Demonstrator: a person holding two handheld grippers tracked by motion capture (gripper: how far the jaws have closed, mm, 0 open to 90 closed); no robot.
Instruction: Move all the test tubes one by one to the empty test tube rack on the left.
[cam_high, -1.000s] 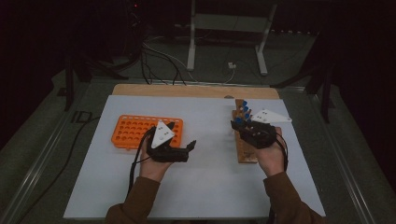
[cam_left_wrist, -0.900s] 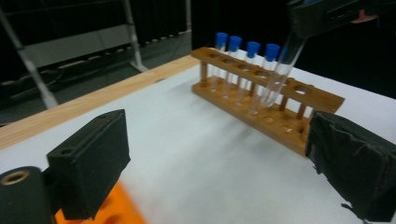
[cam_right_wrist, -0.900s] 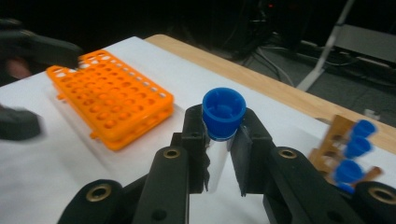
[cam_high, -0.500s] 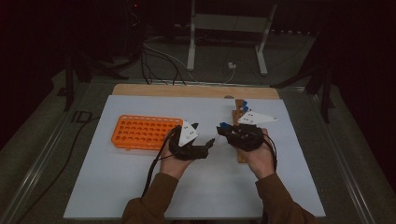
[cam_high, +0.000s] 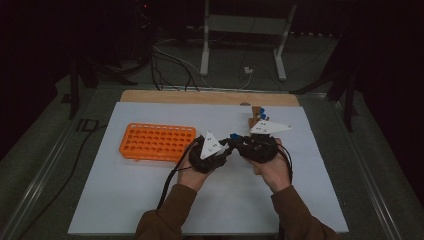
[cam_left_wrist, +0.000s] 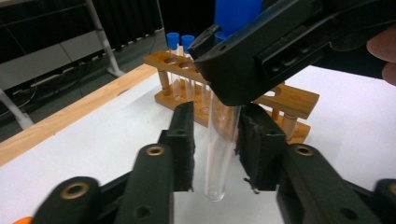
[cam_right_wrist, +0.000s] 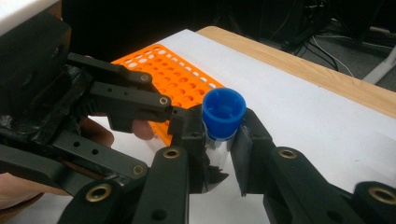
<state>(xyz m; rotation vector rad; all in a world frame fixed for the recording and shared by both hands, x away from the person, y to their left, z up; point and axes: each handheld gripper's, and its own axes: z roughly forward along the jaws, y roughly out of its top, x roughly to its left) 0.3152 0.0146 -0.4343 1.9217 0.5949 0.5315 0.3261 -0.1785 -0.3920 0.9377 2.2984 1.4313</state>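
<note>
On the left of the white worktop lies an orange tube rack, flat, its rows of round holes open.

Just right of that rack, near the middle of the worktop, my left gripper points right, held in my left hand. In the left gripper view its jaws stand partly open, one on each side of the lower part of a clear test tube. There is a narrow gap on each side, so they flank the glass without pressing it. The tube hangs upright, its rounded bottom above the worktop.

My right gripper meets the left one tip to tip at the middle, in my right hand. In the right gripper view its jaws are closed on the top of the same tube, just under its blue cap.

Behind the right gripper, toward the far right, stands a wooden tube rack with two blue-capped tubes upright at its far end. The left gripper view shows some of its nearer holes empty.

Along the far edge of the white sheet runs a strip of bare wood.
</note>
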